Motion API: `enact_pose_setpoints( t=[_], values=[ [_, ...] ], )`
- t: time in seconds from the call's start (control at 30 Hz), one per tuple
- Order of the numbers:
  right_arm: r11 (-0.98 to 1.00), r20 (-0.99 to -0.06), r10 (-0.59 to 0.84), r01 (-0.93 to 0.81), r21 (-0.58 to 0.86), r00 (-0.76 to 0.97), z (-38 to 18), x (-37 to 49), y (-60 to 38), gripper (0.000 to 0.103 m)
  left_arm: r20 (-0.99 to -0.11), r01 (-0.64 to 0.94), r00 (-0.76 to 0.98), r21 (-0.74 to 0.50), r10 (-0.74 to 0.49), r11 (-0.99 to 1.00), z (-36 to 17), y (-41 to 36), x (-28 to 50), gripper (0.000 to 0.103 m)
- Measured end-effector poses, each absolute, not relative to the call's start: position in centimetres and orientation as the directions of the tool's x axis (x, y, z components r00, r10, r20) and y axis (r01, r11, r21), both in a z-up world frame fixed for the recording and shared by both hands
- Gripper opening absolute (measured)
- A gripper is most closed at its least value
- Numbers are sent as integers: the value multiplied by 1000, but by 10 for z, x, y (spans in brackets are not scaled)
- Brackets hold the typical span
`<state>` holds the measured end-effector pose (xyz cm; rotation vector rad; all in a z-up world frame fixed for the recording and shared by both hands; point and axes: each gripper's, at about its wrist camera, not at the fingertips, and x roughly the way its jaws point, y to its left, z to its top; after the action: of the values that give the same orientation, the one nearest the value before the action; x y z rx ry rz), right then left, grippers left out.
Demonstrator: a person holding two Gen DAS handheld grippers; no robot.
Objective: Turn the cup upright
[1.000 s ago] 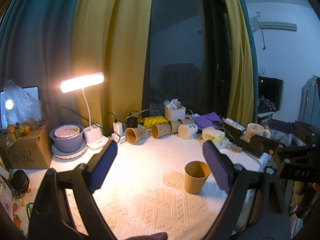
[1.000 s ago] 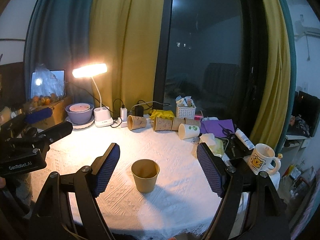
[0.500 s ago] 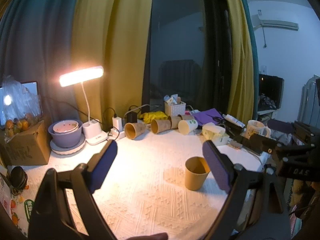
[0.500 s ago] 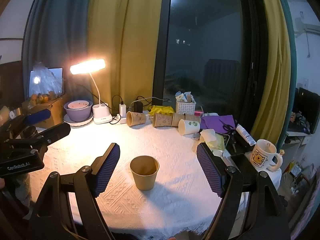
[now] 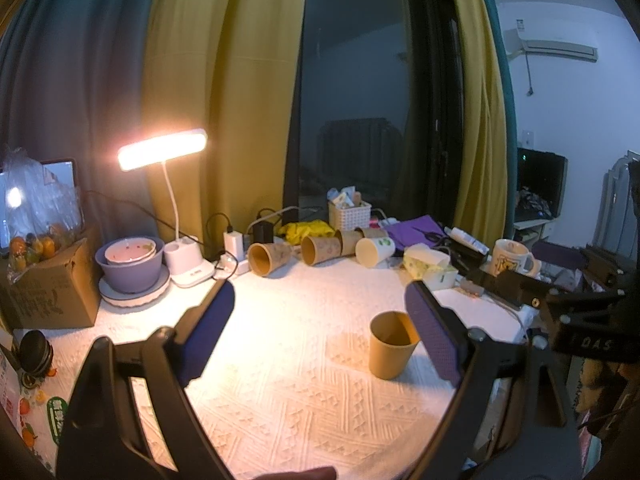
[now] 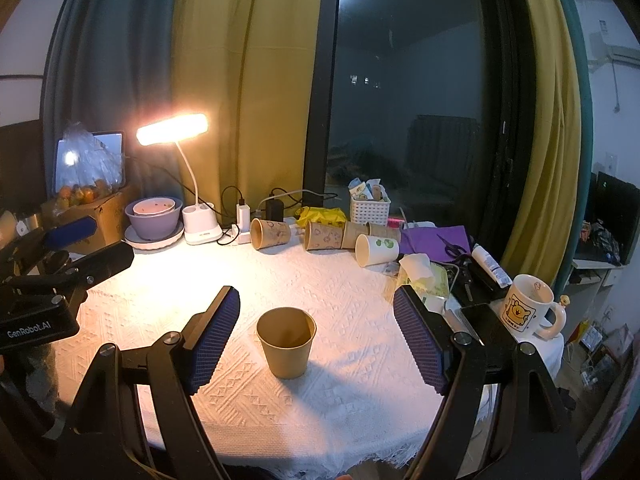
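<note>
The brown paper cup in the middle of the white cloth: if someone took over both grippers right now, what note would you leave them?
Left gripper: open, empty, held above the tablecloth.
Right gripper: open, empty, jaws either side of the brown paper cup without touching it.
Done: that cup stands upright, mouth up, near the front of the cloth.
Left: probably nothing for this cup. Several paper cups lie on their sides at the back by the white basket, should more need flipping.

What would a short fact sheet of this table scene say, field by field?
Brown cup: upright on the white tablecloth, mouth up, nothing touching it
Right gripper: open, fingers either side of the cup, apart from it
Left gripper: open, holding nothing
Back row: paper cups lying on their sides
Light: desk lamp, lit
</note>
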<state>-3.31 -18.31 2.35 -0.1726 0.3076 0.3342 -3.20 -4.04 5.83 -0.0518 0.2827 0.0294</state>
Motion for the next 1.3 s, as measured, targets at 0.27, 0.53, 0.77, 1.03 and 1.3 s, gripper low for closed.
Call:
enact_pose_setpoints(
  t=[0.27, 0.53, 0.77, 1.03, 1.3],
  values=[
    [931, -324, 294, -346, -116, 899, 24, -33, -182, 82, -282, -32, 959, -48, 17, 998, 55, -43, -32, 88],
    [934, -326, 289, -341, -111, 900, 19, -30, -187, 82, -283, -33, 959, -49, 18, 998, 56, -43, -32, 88],
    [933, -327, 290, -341, -111, 900, 19, -30, -187, 82, -285, -30, 959, -49, 15, 998, 55, -43, -32, 88],
    [933, -326, 290, -341, -112, 900, 19, -30, -187, 82, -285, -30, 958, -49, 14, 998, 55, -44, -32, 88],
    [934, -328, 289, -341, -112, 899, 18, -29, -187, 82, -286, -31, 958, -50, 15, 998, 55, -45, -32, 88]
  ],
)
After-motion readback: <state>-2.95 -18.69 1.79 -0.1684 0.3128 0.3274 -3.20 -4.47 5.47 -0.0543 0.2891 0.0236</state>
